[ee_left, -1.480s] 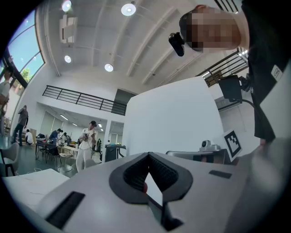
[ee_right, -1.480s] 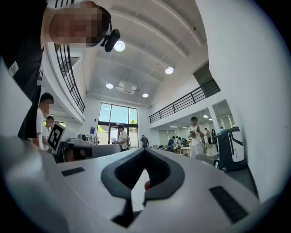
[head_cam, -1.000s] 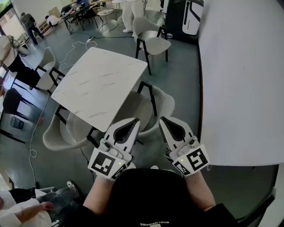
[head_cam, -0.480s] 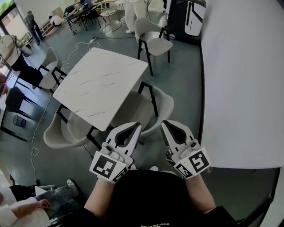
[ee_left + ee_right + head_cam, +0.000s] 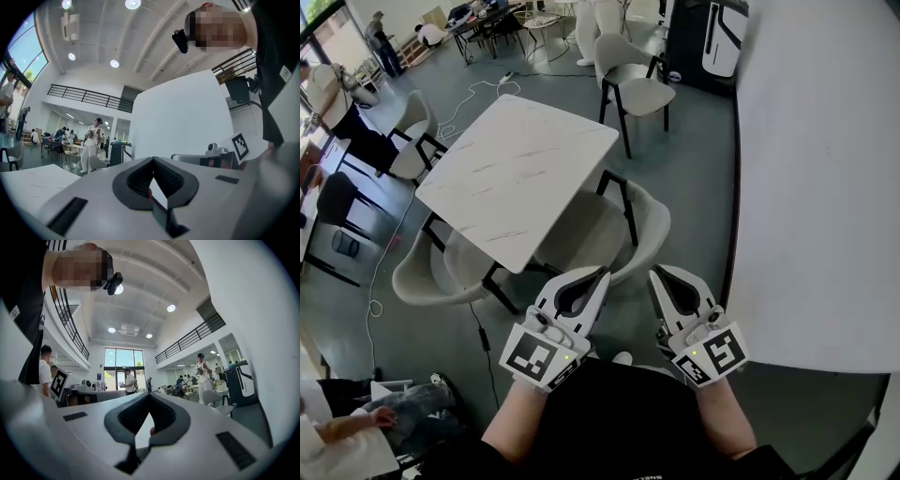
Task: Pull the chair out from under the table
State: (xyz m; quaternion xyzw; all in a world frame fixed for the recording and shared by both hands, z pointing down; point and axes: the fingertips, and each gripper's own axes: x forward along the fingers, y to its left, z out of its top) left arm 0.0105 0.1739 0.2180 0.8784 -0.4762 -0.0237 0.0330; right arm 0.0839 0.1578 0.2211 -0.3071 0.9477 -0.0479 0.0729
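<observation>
The cream moulded shell chair with black legs (image 5: 639,225) sits tucked under the white marble-topped square table (image 5: 516,173). The left gripper (image 5: 600,275) and right gripper (image 5: 657,275) hover near its backrest, each with its jaws pressed together and nothing between them.

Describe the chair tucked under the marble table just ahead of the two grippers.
The chair is a pale beige tub shell with a curved wrap-around back and thin black legs. It stands upright on the grey floor, seat pushed partly under the white marble-look table, back toward the person. The left hand-held gripper and right hand-held gripper, both shut and empty, sit near its back rim without gripping it.
</observation>
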